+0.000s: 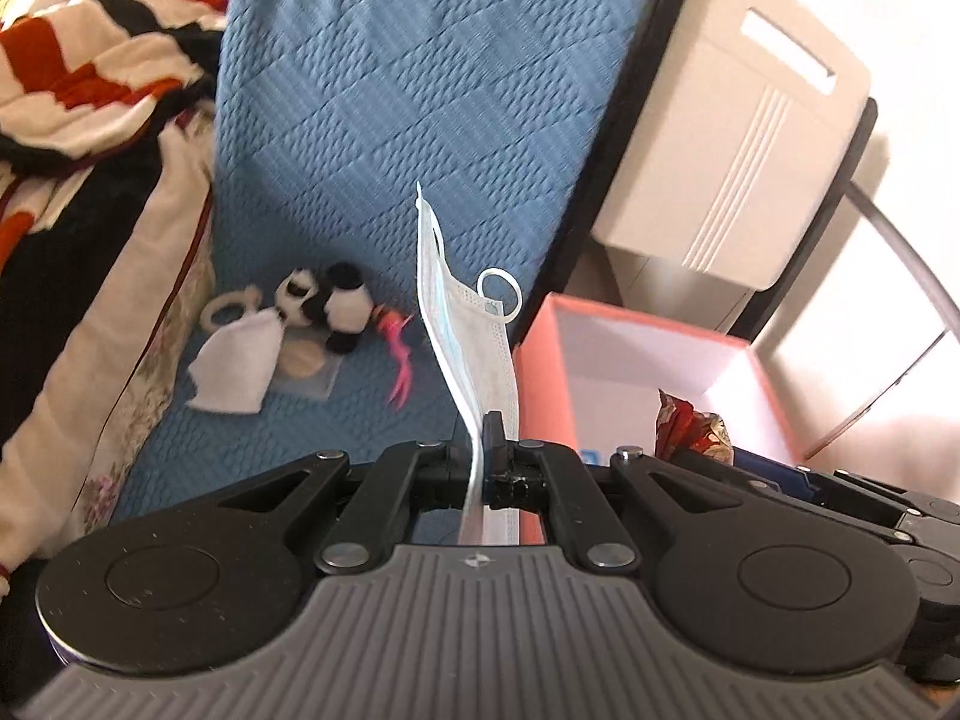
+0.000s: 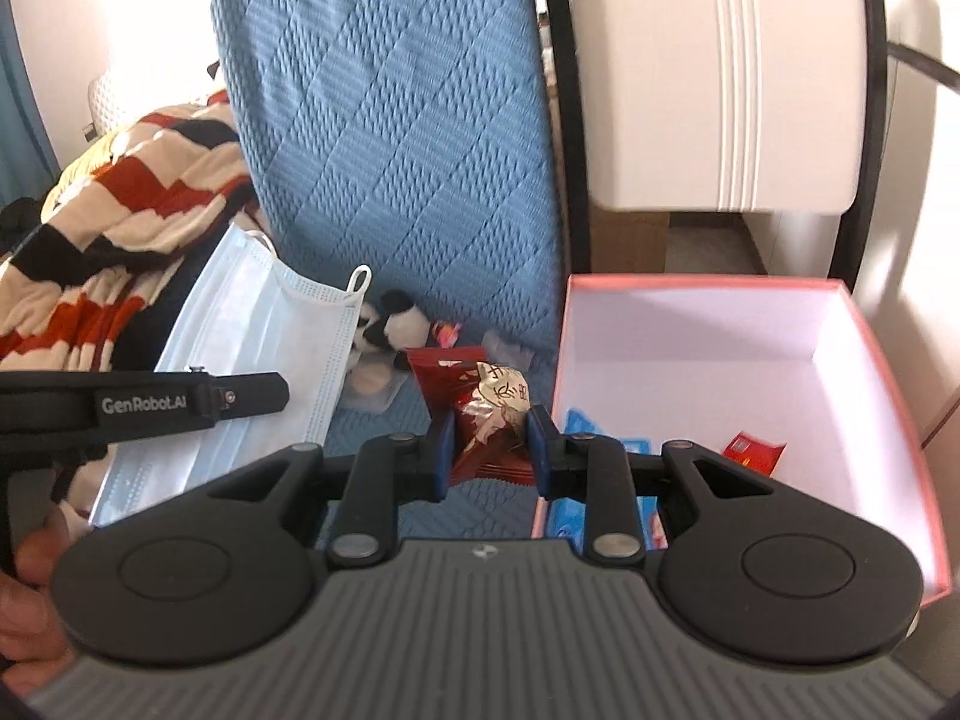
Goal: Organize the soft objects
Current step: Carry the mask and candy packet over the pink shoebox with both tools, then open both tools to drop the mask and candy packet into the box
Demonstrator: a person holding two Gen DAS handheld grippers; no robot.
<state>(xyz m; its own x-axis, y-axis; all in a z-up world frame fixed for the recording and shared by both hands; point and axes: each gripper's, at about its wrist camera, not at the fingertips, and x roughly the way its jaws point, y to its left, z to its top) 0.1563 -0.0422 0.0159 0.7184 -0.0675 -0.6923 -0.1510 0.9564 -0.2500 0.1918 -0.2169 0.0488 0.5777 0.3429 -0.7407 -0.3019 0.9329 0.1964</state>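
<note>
My left gripper [image 1: 485, 438] is shut on a light blue face mask [image 1: 465, 336], held edge-on above the blue bedspread [image 1: 390, 90]. The mask also shows in the right wrist view [image 2: 252, 348], with the left gripper [image 2: 264, 396] clamped on it. My right gripper [image 2: 489, 444] is shut on a red and gold snack packet [image 2: 480, 408], just left of the pink box [image 2: 894, 396]. A panda plush [image 1: 327, 303] lies on the bedspread beside a white cloth [image 1: 237, 369] and a pink item [image 1: 399, 354]. The panda [image 2: 393, 327] also shows in the right wrist view.
The pink box [image 1: 543, 384] holds blue packets [image 2: 576, 420] and a red packet [image 2: 753, 450]. A striped red, white and black blanket [image 1: 78, 78] is heaped at the left. A beige appliance [image 1: 738, 138] stands behind the box.
</note>
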